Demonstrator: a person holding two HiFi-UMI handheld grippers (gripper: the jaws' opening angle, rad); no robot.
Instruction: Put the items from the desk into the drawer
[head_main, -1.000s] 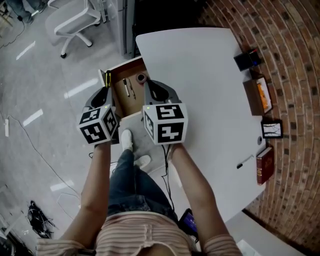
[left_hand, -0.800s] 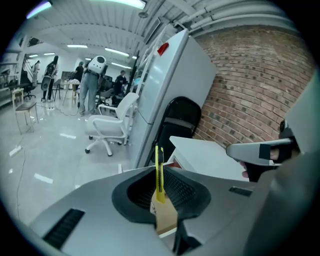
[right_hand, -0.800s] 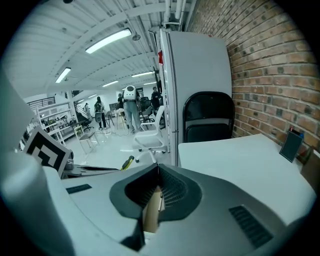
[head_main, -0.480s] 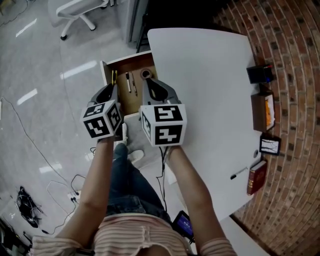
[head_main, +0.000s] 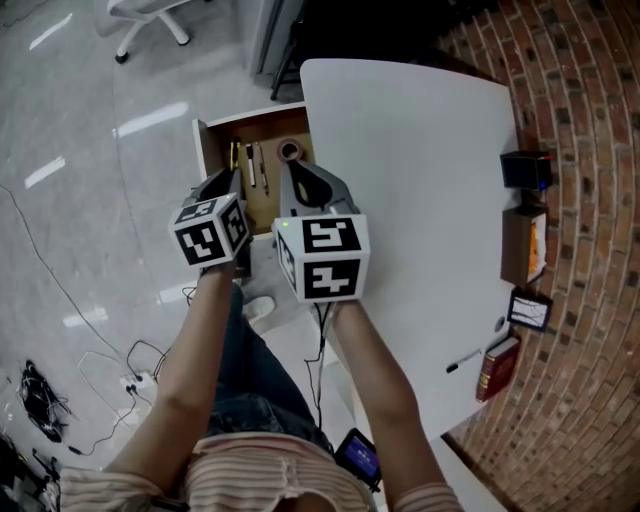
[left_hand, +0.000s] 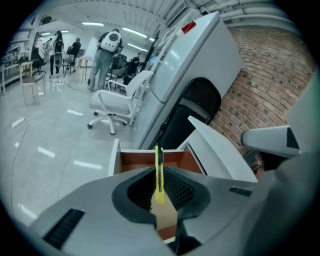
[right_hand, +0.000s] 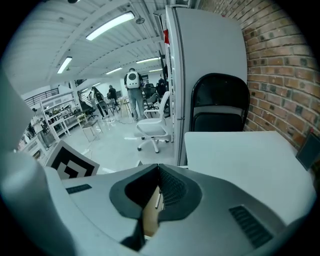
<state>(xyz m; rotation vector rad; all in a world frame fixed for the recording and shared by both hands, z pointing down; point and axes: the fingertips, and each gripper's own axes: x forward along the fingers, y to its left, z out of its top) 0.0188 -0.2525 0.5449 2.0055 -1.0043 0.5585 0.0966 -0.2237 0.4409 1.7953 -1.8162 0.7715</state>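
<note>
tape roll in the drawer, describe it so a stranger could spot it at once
Left of the white desk an open wooden drawer sticks out. The tape roll lies in its far corner beside the desk edge, the only round ring among slim straight pens.

Bright ceiling strip lights (right_hand: 110, 25); glare streaks on floor (head_main: 140, 120); fisheye-bent, dark-vignetted edges; sharp focus.
</note>
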